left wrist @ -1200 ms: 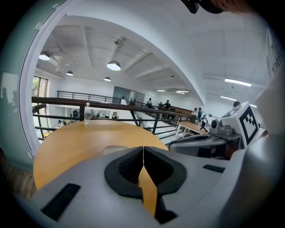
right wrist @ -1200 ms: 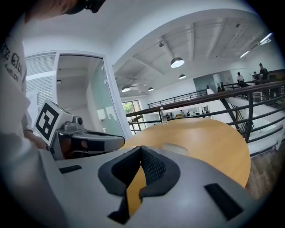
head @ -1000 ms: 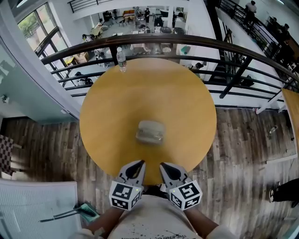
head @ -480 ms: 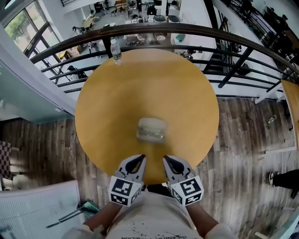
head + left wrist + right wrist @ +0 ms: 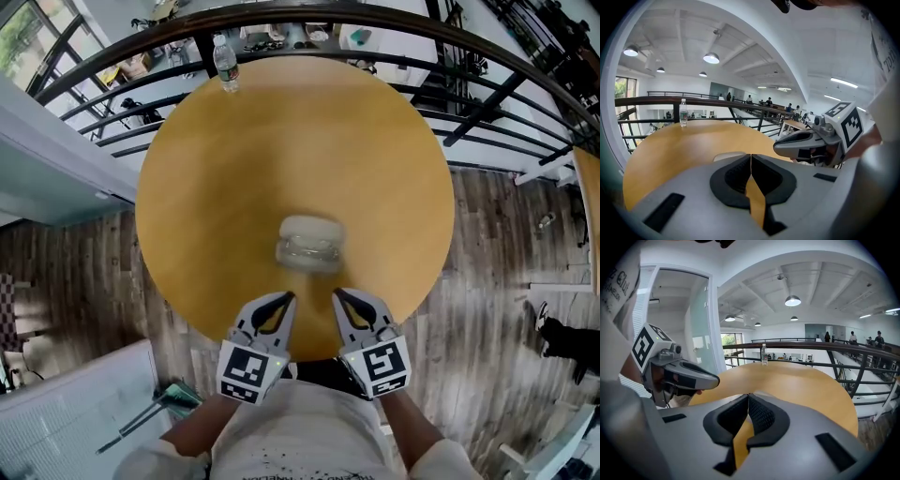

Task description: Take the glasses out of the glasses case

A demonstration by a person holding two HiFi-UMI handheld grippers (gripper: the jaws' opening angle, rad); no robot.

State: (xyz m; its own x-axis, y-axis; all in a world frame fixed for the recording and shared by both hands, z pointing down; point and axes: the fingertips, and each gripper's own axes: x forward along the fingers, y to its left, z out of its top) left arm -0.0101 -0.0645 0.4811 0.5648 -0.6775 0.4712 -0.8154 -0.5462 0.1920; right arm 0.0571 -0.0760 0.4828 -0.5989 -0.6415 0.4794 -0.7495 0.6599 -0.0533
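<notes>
A pale, translucent glasses case (image 5: pixel 310 243) lies closed near the middle of the round wooden table (image 5: pixel 216 178). In the left gripper view only its top edge (image 5: pixel 725 154) shows above the jaws. My left gripper (image 5: pixel 287 298) hovers at the table's near edge, just short of the case, its jaws pressed together with nothing between them. My right gripper (image 5: pixel 339 296) hangs beside it, likewise shut and empty. In the left gripper view the jaws (image 5: pixel 751 155) meet; in the right gripper view the jaws (image 5: pixel 748 395) meet too. Each gripper shows in the other's view.
A clear water bottle (image 5: pixel 225 64) stands at the table's far edge by a dark railing (image 5: pixel 487 56). Wood plank floor (image 5: pixel 487 281) surrounds the table. Beyond the railing is a lower level with people and furniture.
The view has drawn closer over the table. Both grippers have crept slightly forward toward the case and stay shut. The case has not moved.
</notes>
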